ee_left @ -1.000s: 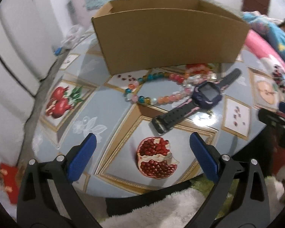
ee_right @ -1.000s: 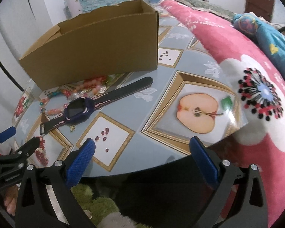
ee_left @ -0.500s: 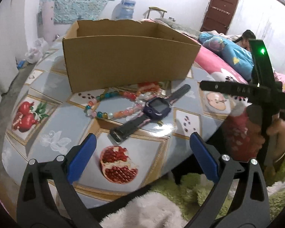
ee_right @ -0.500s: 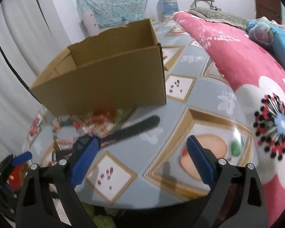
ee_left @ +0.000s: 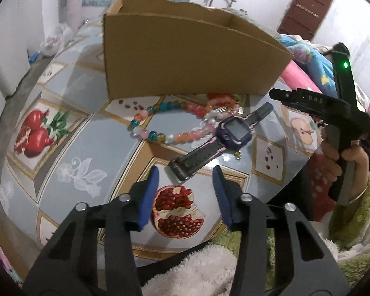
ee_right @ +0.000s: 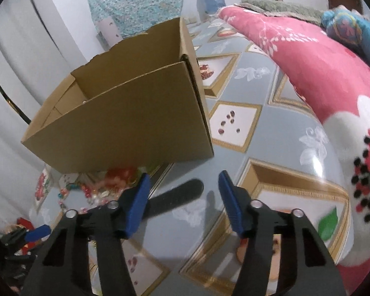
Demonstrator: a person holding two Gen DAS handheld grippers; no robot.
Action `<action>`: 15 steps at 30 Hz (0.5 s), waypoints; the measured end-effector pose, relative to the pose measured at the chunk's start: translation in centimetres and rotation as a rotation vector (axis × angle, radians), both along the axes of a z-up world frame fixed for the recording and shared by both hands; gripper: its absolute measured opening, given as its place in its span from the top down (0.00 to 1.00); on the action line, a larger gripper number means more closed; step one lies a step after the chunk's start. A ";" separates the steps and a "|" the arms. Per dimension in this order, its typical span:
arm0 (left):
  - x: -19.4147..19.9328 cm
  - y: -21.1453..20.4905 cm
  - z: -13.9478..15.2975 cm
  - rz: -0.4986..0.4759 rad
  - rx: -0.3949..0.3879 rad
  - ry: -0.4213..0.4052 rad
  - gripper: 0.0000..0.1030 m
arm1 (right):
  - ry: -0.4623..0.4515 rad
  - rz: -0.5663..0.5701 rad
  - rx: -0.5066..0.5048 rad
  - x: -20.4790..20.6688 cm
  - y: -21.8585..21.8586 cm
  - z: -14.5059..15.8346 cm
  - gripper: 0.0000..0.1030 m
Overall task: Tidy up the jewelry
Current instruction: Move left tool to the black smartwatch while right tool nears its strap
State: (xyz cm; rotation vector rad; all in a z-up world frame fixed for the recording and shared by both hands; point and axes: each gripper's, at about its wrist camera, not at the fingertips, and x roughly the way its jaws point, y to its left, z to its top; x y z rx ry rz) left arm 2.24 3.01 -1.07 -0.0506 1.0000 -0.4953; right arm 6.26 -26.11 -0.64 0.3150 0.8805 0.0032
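A purple smartwatch lies on the fruit-patterned tabletop, its dial touching a multicoloured bead bracelet at its 9 o'clock. An open cardboard box stands just behind them at 12 o'clock. The left claw hovers near the strap's buckle end, jaws closing on nothing. The right claw hangs over the strap's other end, also closing, empty. A pink floral blanket lies at 3 o'clock.
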 end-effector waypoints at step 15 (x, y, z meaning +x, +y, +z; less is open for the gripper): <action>2.6 3.1 -2.6 0.115 -0.386 0.244 0.70 | -0.016 0.052 -0.183 0.0 1.3 -1.8 0.68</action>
